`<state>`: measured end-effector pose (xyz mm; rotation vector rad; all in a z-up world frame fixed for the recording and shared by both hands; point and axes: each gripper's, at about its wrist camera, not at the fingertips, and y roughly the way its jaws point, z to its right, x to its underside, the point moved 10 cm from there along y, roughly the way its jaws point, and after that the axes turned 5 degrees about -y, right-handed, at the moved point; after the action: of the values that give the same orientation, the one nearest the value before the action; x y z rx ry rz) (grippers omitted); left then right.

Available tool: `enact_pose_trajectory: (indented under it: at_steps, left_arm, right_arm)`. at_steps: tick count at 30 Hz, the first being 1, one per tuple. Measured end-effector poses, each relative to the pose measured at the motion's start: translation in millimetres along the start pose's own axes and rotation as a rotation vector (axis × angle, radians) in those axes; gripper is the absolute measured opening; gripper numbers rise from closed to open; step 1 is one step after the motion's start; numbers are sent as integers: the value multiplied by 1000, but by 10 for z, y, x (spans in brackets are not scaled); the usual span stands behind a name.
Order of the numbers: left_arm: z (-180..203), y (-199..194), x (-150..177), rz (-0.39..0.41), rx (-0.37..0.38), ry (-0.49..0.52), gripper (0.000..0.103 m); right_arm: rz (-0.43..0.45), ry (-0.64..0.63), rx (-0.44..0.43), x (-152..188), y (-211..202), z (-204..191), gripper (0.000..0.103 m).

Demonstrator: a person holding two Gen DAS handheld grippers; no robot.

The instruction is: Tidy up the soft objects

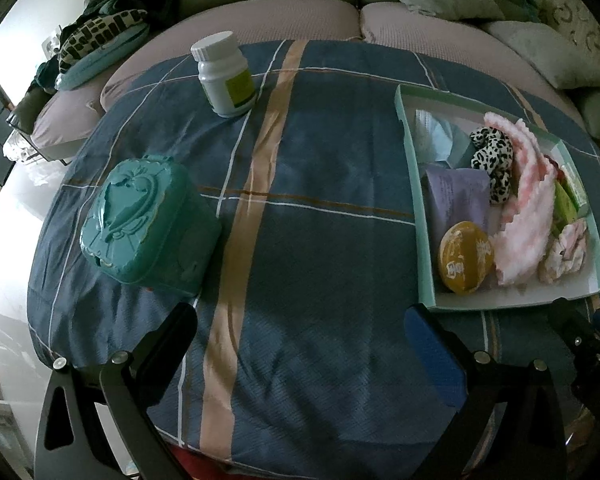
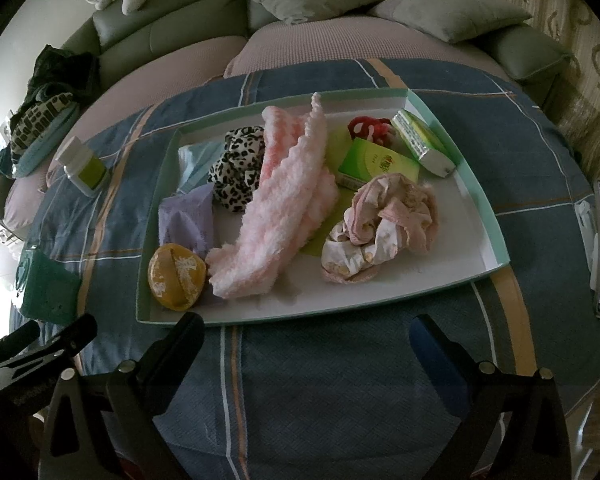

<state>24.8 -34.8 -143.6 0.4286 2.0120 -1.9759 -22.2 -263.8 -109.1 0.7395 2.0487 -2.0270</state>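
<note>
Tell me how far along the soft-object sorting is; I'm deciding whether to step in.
Nothing looks sorted yet: the pink fuzzy socks, leopard scrunchie and crumpled floral cloth lie mixed with the green box and yellow tin in the tray. Nothing is in hand: the left hand-held gripper and right hand-held gripper are open. All the separating seems left.

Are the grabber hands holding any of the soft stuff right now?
No. The left gripper and right gripper are both open and empty; the fluffy pink sock lies in the tray.
</note>
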Motion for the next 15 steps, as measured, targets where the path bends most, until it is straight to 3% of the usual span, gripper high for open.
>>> enact_pose_trajectory:
  at_steps: [15]
  left_arm:
    - [-26, 0, 6, -6, -11, -6, 103]
  right_arm:
    - [0, 2, 3, 11, 5, 24, 103]
